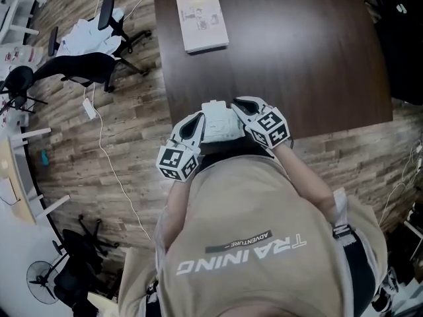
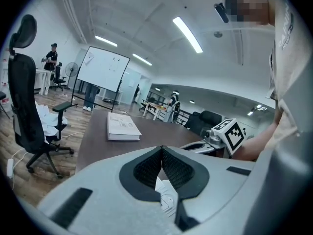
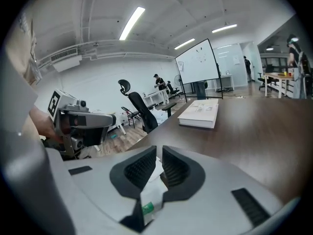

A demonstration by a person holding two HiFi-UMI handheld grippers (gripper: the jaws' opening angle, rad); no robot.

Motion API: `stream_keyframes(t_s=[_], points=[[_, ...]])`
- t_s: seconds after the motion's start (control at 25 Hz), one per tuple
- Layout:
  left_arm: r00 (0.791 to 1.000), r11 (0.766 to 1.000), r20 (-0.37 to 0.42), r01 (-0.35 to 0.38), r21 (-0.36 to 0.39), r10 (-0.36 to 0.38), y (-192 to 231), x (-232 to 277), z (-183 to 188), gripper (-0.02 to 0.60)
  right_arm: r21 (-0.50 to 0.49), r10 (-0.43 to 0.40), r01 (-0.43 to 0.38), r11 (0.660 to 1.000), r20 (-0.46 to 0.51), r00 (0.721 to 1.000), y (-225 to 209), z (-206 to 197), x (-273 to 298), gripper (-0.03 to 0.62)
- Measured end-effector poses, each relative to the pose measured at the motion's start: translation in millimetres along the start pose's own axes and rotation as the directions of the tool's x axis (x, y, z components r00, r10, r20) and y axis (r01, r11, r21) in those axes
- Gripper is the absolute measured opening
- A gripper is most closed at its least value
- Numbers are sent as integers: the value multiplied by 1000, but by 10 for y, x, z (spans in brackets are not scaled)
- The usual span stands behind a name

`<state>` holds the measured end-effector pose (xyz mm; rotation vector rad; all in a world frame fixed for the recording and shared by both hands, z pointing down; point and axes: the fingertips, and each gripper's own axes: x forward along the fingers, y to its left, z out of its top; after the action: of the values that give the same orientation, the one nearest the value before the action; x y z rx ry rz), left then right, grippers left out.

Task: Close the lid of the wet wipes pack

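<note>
Jaws of the right hand-held gripper (image 3: 159, 155) stand almost together, pinching a fold of white film with a small green mark on it, which is part of the wet wipes pack (image 1: 218, 121). The left hand-held gripper (image 2: 162, 151) has its jaw tips meeting, and a white printed edge of the same pack shows in the narrow gap just behind them, so it too appears clamped on the pack. From the head view the pack lies between the two grippers, at the near edge of the dark brown bench (image 1: 297, 58), right in front of the person's chest; each gripper takes one side of it. Whether its lid is up or down cannot be made out. Farther along the bench, well apart from the pack, a pale book (image 1: 202, 20) lies flat. Beyond the bench's left side stand black office chairs (image 1: 86, 68) on a wood-plank floor (image 1: 132, 111), and a whiteboard (image 2: 102, 70) stands in the room behind.
</note>
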<state>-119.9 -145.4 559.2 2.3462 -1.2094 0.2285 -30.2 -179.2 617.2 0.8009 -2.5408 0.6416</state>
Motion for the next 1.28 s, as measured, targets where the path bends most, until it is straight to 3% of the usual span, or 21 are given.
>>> stream_keyframes(t_s=[0.4, 0.52, 0.96, 1.28], points=[[999, 998, -43, -28, -55, 26, 239, -46, -79, 9, 156, 73, -54, 986, -117, 990, -89, -161, 534, 20], [999, 998, -43, -29, -56, 26, 248, 5, -2, 9, 154, 122, -90, 984, -217, 969, -62, -328, 584, 112], [996, 993, -67, -71, -95, 65, 388, 57, -12, 9, 120, 167, -134, 984, -331, 929, -87, -597, 784, 112], [994, 989, -48, -106, -101, 102, 447, 4, 65, 9, 181, 261, -209, 961, -352, 899, -77, -605, 789, 80]])
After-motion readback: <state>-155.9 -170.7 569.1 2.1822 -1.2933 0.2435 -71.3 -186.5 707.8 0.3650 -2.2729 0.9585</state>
